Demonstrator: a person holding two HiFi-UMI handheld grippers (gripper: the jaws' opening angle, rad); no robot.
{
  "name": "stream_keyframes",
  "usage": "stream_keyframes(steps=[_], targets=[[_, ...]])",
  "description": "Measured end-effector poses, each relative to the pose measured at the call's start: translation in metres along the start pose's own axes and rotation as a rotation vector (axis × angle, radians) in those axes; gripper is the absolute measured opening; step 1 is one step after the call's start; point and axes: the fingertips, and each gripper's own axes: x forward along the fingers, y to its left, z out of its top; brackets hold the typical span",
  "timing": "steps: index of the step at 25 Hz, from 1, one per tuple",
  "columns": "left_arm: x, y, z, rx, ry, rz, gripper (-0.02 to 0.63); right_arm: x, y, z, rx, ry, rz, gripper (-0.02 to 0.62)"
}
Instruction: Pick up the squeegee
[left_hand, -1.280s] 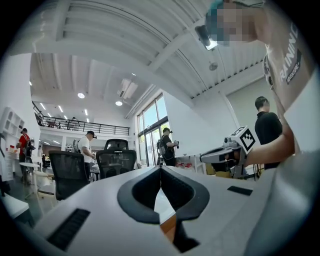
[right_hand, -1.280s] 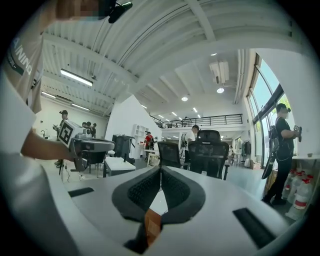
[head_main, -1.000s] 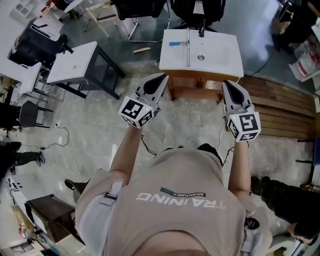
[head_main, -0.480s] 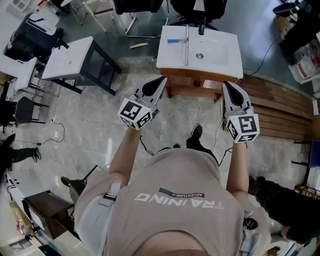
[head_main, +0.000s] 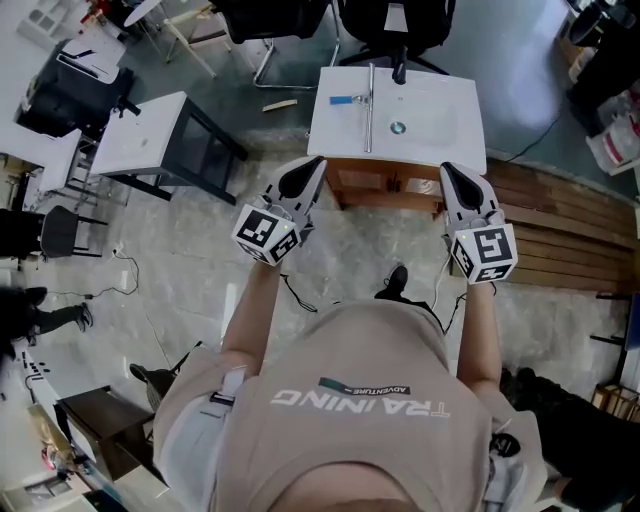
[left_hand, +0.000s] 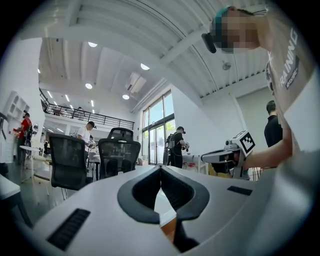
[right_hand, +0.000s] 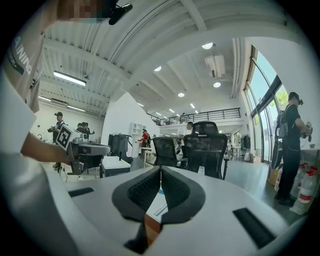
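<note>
Both tongs are up in front of the person and short of the desk. The left tongs are shut tight with nothing between the pads. The right tongs are the same, pads together and empty. Each gripper view shows only a thin seam where the jaws meet.

The squeegee lies flat on the white top towards the left side. Its long silver bar runs away from the person and a short blue handle sticks out to the left. A small round thing sits just to the right of the bar.

Here's the danger, as I read it:

- **Shut jaws.** Neither pair can take anything as it stands. Arriving shut would just shove the squeegee across that smooth top, maybe towards the far edge where the office chair stands.
- **Low target.** The squeegee lies flat, so the pads have little to bite on. Coming in too high would let them skate over the bar, and too low would knock the tips on the desk.
- **Off-centre grip.** A pinch at the tip of the blue handle could let the long bar swing or droop on the lift. It could then twist out of the pads.
- **Crowding.** The round thing is close enough to get clipped by a jaw opening on that side.
</note>
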Motion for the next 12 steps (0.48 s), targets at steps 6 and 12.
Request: stream_keyframes(steps=[6,12], targets=[[0.039,0.008,-0.001,0.037,0.022,-0.013,0.014,0.018,-0.035,-0.005,0.017,-0.023,0.012,0.031],[0.065,0.014,0.002,0.040,0.027,-0.002,0.013,0.033,-0.057,-0.013,0.034,-0.021,0.033,0.031]])
